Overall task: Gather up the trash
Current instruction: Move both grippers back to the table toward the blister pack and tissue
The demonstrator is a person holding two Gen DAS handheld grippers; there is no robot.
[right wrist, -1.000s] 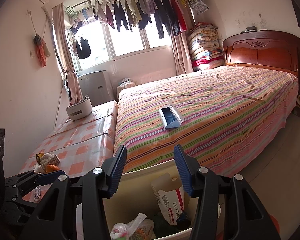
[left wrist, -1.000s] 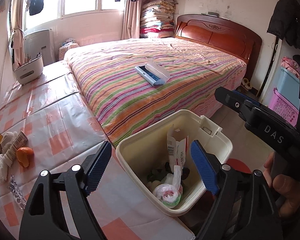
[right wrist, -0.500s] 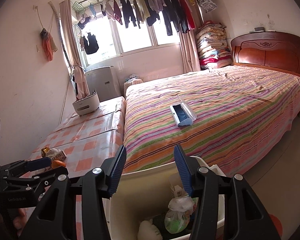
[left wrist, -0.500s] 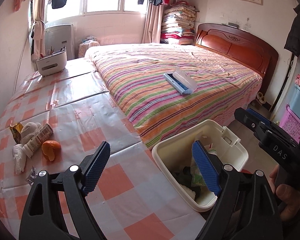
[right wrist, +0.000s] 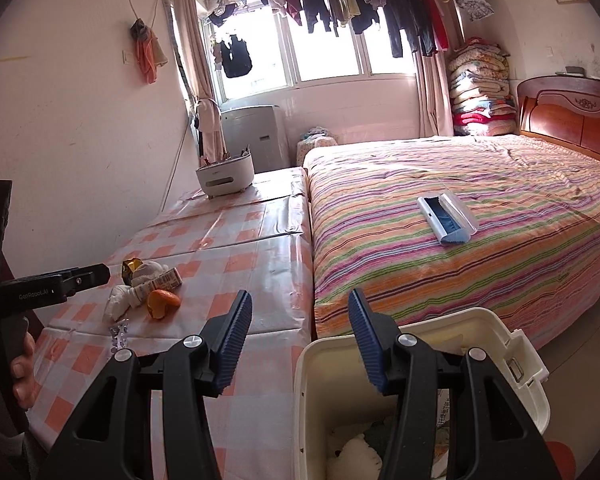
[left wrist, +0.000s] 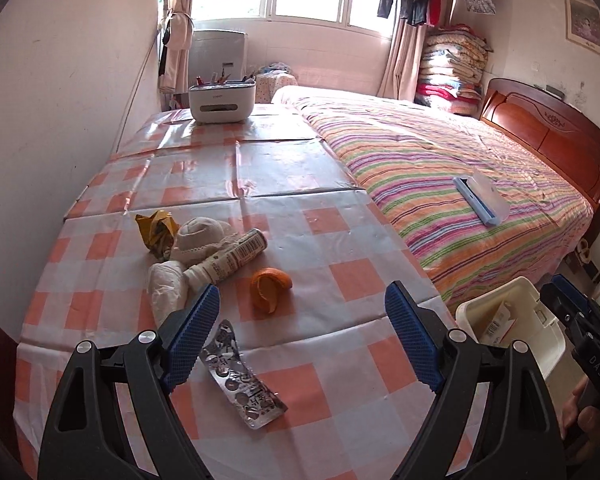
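Observation:
My left gripper (left wrist: 302,336) is open and empty above the checked table (left wrist: 340,240). Just ahead of it lie a silver pill blister (left wrist: 242,380), an orange peel (left wrist: 269,285), a white tube (left wrist: 230,260), crumpled white tissues (left wrist: 168,286) and a yellow wrapper (left wrist: 156,230). My right gripper (right wrist: 300,342) is open and empty over the near rim of the cream trash bin (right wrist: 532,364), which holds trash. The bin also shows at the right of the left wrist view (left wrist: 540,344). The trash pile also shows in the right wrist view (right wrist: 152,284).
A striped bed (left wrist: 460,168) adjoins the table on the right, with a blue and white brush case (left wrist: 482,198) on it. A white organiser box (left wrist: 222,102) stands at the table's far end. A wall runs along the left side.
My left gripper has swung left from over the bin to over the table's trash pile. My right gripper has stayed open above the bin, turning slightly left.

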